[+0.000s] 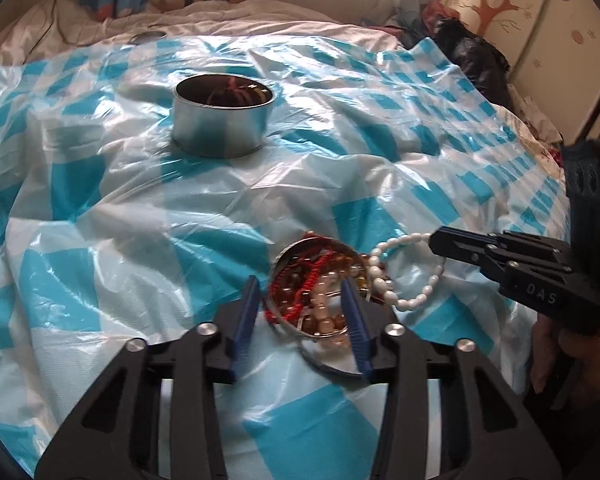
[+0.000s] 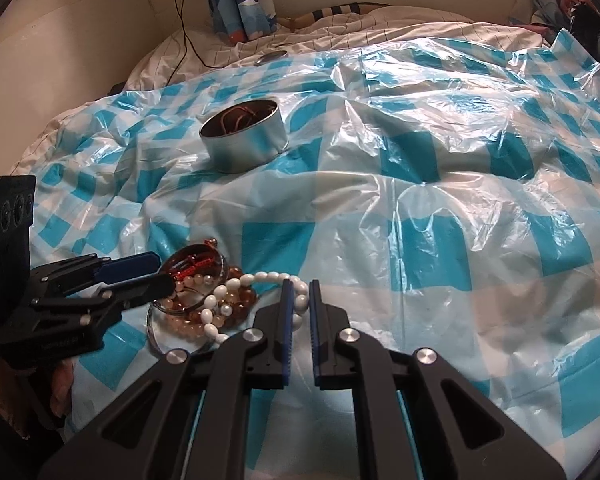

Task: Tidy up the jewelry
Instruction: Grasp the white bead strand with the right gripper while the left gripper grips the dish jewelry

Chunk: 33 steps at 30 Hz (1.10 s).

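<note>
A tipped shallow tin spills red cord, amber and pale bead bracelets onto the blue-checked plastic sheet. My left gripper grips the tin's rim between its blue pads. A white bead bracelet trails out of the pile. My right gripper is nearly closed on the white bracelet's far loop. A round metal tin stands upright farther back with dark cords inside.
A flat round lid lies at the sheet's far edge on the bedding. A black cable runs down the wall. Dark clothes are piled at the far right.
</note>
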### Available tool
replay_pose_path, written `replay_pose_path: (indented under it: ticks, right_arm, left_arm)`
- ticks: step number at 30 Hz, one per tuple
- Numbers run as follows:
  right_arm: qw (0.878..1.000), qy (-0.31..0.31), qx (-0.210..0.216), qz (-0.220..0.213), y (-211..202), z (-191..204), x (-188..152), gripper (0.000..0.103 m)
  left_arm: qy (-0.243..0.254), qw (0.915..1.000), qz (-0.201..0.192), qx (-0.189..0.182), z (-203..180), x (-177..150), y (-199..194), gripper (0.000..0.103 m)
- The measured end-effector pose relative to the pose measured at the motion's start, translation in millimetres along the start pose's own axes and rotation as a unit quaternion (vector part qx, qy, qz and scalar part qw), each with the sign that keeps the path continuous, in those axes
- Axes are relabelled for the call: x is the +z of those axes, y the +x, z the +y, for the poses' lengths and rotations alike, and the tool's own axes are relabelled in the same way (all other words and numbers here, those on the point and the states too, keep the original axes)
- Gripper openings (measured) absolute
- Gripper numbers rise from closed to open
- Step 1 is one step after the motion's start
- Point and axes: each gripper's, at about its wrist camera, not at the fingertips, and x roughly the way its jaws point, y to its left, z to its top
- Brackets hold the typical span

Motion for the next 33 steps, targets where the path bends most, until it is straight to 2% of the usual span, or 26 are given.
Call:
replay_pose_path:
  ticks: [5,7,10,13,22,26,31,32,33]
  right_arm:
    - [1.000,0.002,0.000,0.002,1,0,0,0.008]
    - [1.000,0.001,0.000,0.003,2,-1,0,0.008]
    - [1.000,0.001,-0.001,0.005,3,-1,-1,0.008]
    - [1.000,0.002,-0.002,0.004,3,-1,-1,0.008]
    - [1.000,0.008,0.002,-0.004,0,-3,0,0.008]
    - [1.000,0.009,0.007,-0.014,-4,-3,2,0.008]
    - [0.999,0.005,0.020,-0.042,-15,1,5,0.008]
    - [0.999,0.003,0.022,-0.048,-18,2,5,0.008]
    - [0.998,-0.001,0.020,-0.052,-19,3,6,0.008]
  left_arm:
    - [-0.009,0.9998,0.017,0.008,4,-1,8,0.020]
    - [-0.010,0.9997,0.019,0.008,5,0,10,0.019]
    - [-0.016,0.9997,0.018,0.003,6,0,9,0.008]
    - [-0.024,0.9997,0.008,0.001,9,1,4,0.004]
    - [-0.051,0.9976,-0.025,-0.041,17,5,-15,0.004]
    - [-0.063,0.9953,-0.052,-0.053,22,8,-26,0.004]
    - [-0.081,0.9913,-0.062,-0.083,28,10,-31,0.004]
    - [-0.068,0.9955,-0.049,-0.043,27,10,-25,0.003]
    - [-0.070,0.9966,-0.036,-0.024,30,9,-17,0.003]
